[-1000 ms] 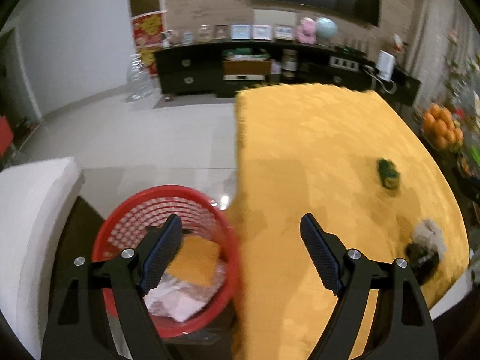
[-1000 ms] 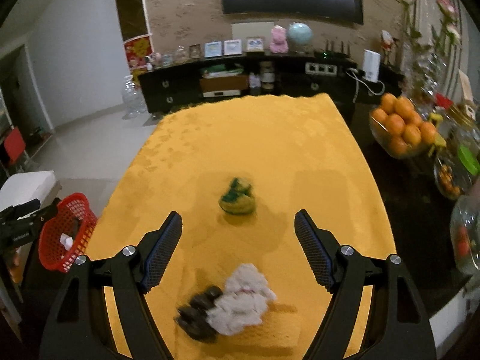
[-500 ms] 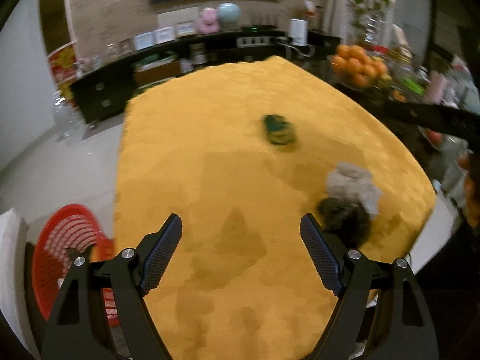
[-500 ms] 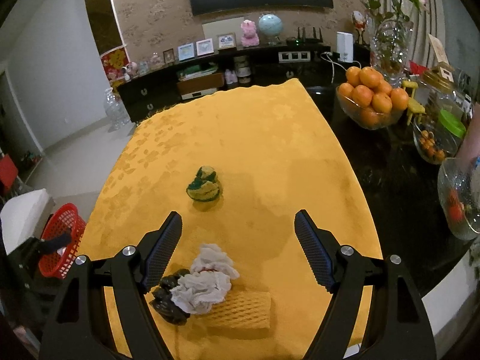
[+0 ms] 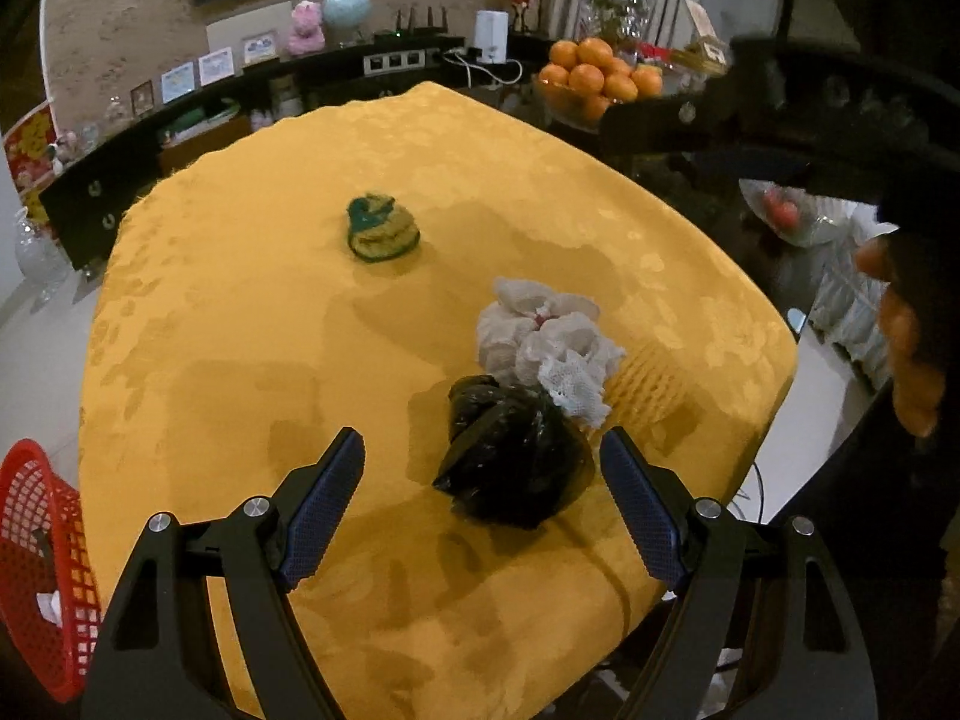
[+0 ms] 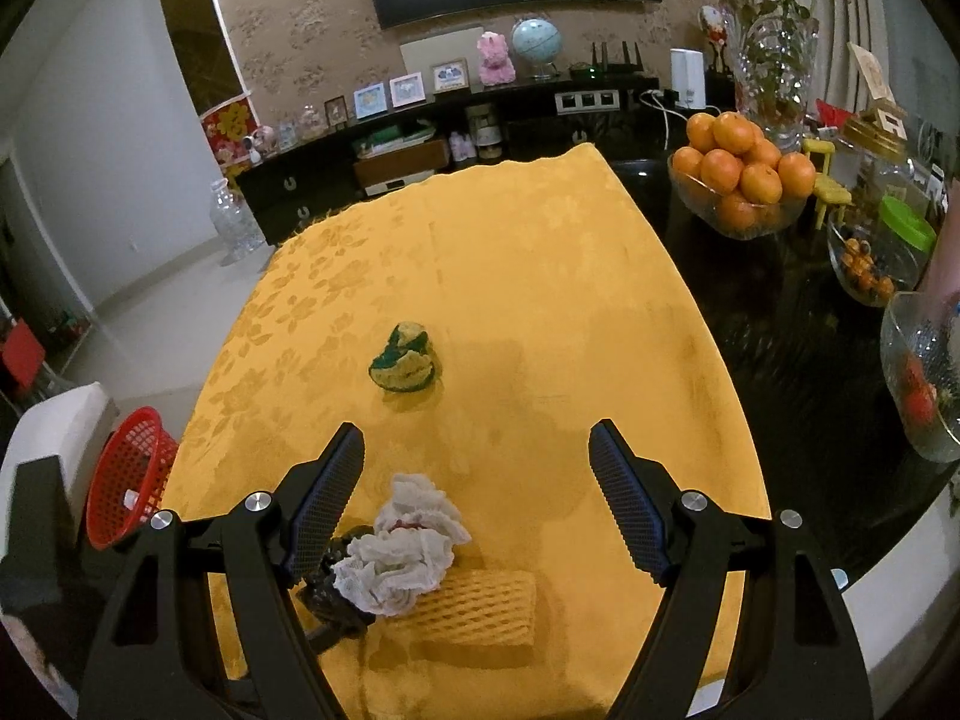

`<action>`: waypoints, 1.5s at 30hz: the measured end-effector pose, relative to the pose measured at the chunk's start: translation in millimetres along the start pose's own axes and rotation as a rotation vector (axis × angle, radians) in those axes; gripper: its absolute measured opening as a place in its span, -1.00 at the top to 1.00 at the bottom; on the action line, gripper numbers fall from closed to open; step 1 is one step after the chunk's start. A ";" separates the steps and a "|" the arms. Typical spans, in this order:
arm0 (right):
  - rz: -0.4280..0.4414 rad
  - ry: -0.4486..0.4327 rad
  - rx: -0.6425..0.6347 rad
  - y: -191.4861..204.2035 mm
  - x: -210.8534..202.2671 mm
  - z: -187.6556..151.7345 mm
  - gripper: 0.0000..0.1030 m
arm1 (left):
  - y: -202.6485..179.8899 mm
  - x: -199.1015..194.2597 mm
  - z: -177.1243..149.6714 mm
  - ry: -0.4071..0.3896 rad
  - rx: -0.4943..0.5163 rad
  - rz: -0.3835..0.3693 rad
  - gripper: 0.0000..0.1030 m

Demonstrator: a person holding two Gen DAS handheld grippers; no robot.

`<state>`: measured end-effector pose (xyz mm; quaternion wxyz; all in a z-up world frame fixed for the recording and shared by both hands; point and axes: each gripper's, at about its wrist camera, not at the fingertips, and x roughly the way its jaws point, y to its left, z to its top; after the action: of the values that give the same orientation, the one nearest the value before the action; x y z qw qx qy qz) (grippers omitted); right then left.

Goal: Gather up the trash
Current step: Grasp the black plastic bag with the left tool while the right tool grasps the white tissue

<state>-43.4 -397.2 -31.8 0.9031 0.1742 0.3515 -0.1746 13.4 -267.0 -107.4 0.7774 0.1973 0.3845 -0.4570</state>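
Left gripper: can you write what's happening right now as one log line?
left gripper open, over black bag | right gripper open, empty | red basket beside table

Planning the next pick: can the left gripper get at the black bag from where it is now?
Probably yes. The left gripper is open, and the black bag lies between its fingers, nothing in front. The white foam net touches its far side.

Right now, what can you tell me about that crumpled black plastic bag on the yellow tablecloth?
The crumpled black plastic bag is a shiny, wrinkled lump of thin film, bunched up rather than flat. It lies on the yellow tablecloth near the table's front edge, between the wide-open fingers of the left gripper, which are not touching it. A scrunched white foam net presses against its far side.
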 end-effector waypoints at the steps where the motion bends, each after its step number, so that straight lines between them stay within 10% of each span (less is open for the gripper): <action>1: 0.001 0.001 0.001 -0.5 0.4 0.3 -0.46 | -0.2 3.7 0.5 0.002 -0.002 -0.001 -0.51; 12: 0.016 0.031 -0.001 1.9 9.2 -0.2 -0.45 | 16.3 18.8 4.9 0.034 -0.084 -0.047 0.31; 34: 0.014 0.255 -0.150 45.5 71.8 -37.5 -0.45 | 101.5 -53.8 11.3 -0.089 -0.251 0.142 0.31; 45: -0.009 0.309 -0.188 49.8 85.9 -44.9 0.05 | 116.0 -69.2 9.9 -0.116 -0.273 0.185 0.31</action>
<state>12.1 -350.4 -113.0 0.8498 0.1124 0.5018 -0.1162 97.7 -176.3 -52.6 0.8566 0.0976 0.3779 -0.3375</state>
